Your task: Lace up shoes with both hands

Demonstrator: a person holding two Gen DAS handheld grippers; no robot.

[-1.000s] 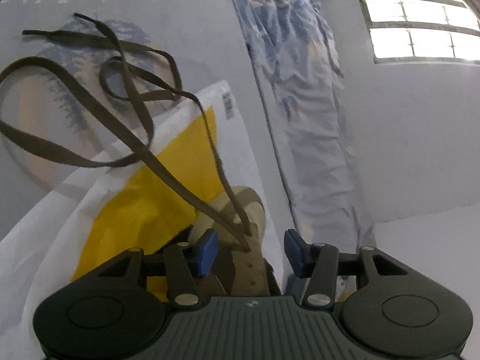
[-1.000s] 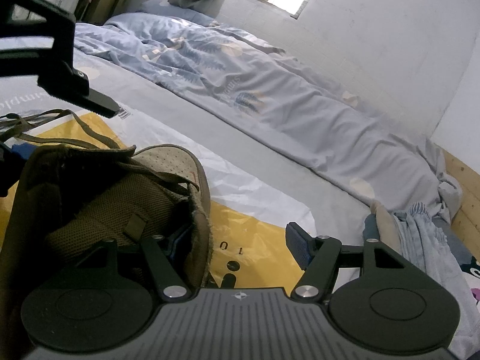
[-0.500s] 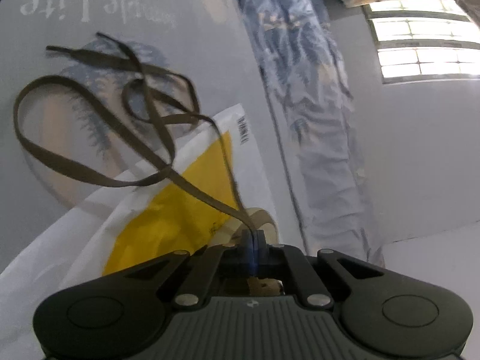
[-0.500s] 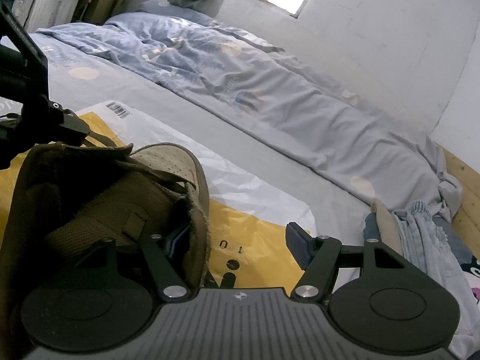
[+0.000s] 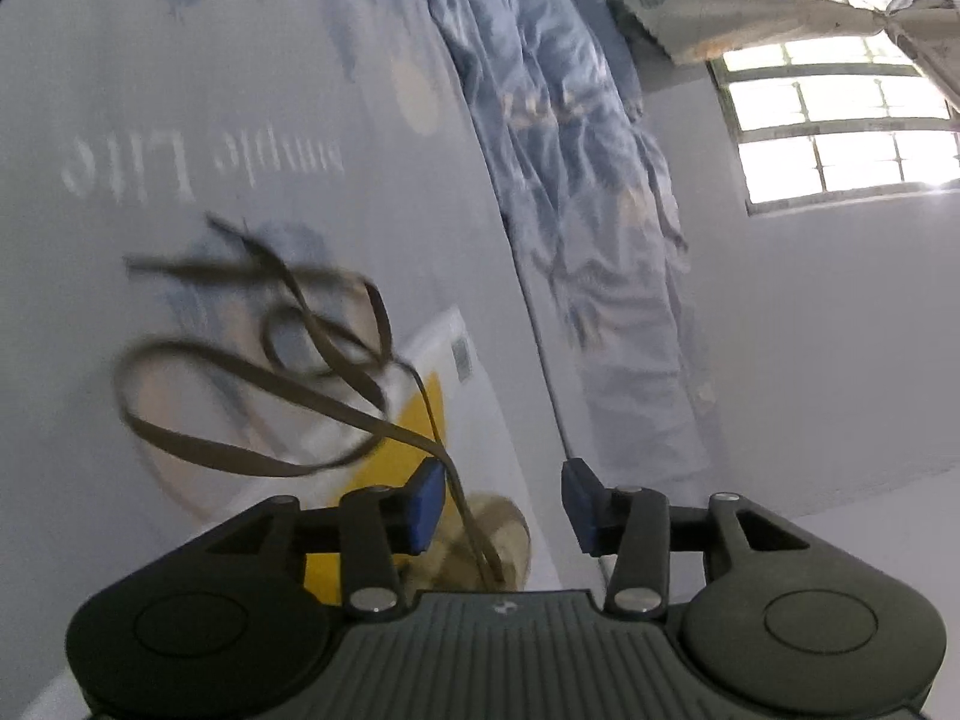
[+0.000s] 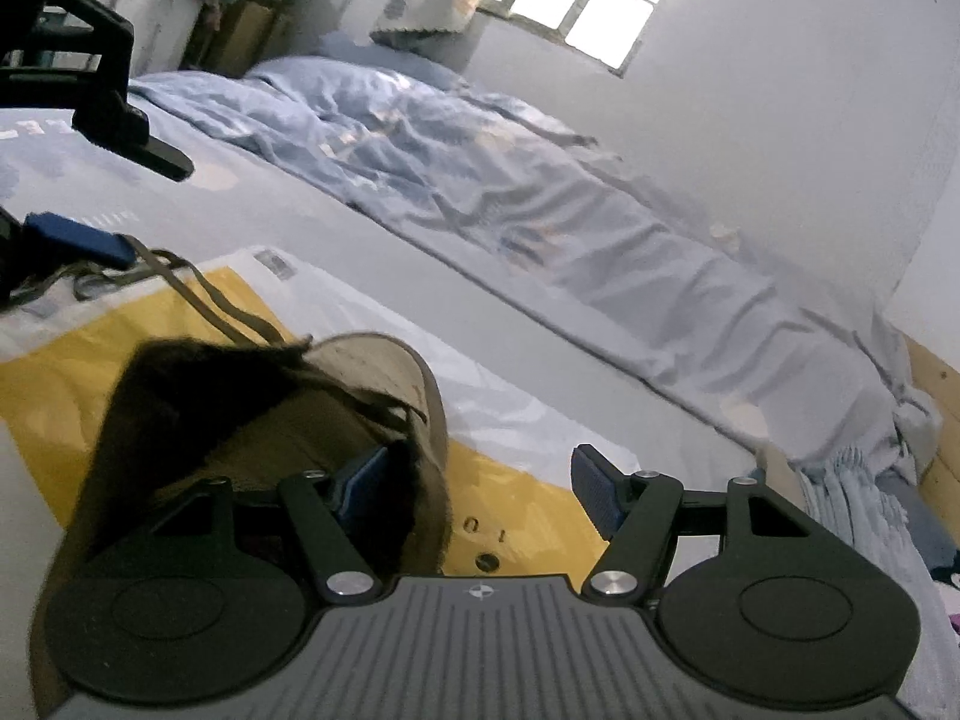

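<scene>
Down in front of the left wrist camera, the left gripper (image 5: 504, 504) was pinched tight on the brown lace (image 5: 312, 402) half a second ago, but now its blue pads are spread wide and the lace just slides loose past the left pad, so I think one pull is done and a new grab comes next. Over in the right wrist view, the right gripper (image 6: 477, 489) is spread too, one finger tucked inside the tan shoe (image 6: 270, 414) on the yellow and white bag (image 6: 528, 480); I see no boxes or bowls.
</scene>
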